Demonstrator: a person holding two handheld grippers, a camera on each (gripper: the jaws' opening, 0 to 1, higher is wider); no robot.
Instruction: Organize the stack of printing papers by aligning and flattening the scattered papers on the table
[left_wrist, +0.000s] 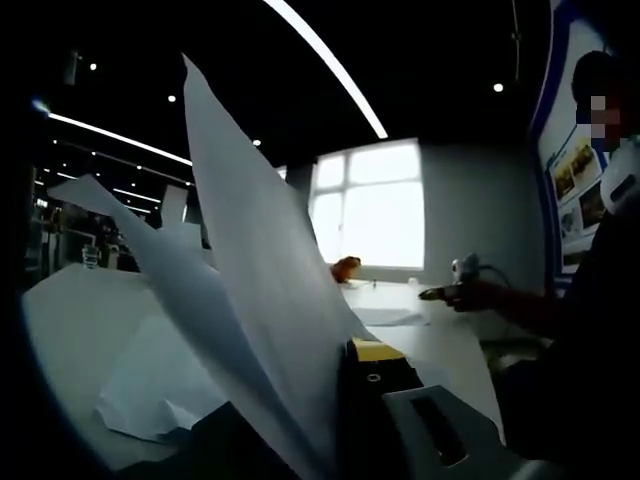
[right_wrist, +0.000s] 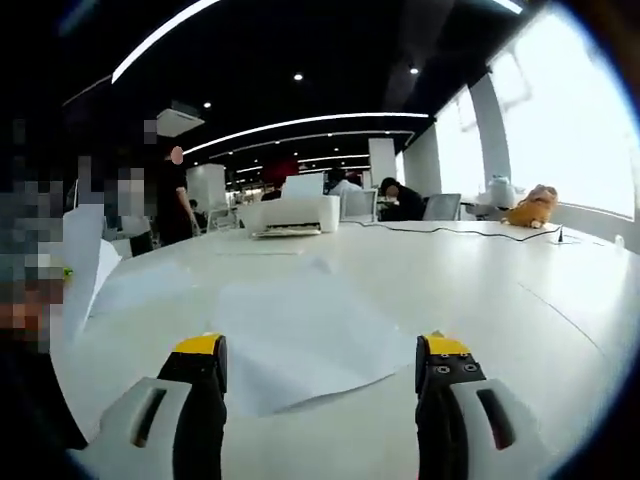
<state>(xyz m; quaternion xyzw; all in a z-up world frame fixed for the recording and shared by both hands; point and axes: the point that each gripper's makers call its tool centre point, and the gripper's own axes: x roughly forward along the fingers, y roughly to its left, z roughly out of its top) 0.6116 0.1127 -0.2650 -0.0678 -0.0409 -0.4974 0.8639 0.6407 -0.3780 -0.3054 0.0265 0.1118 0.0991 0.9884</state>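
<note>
Lifting papers, left gripper

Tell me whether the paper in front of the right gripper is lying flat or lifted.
Lying flat. In the right gripper view the sheet rests spread on the white table, ahead of the open right gripper, untouched.

raised paper hides left gripper's fingers — grip unclear

An open-plan office: long white tables, a printer, strip ceiling lights.
</note>
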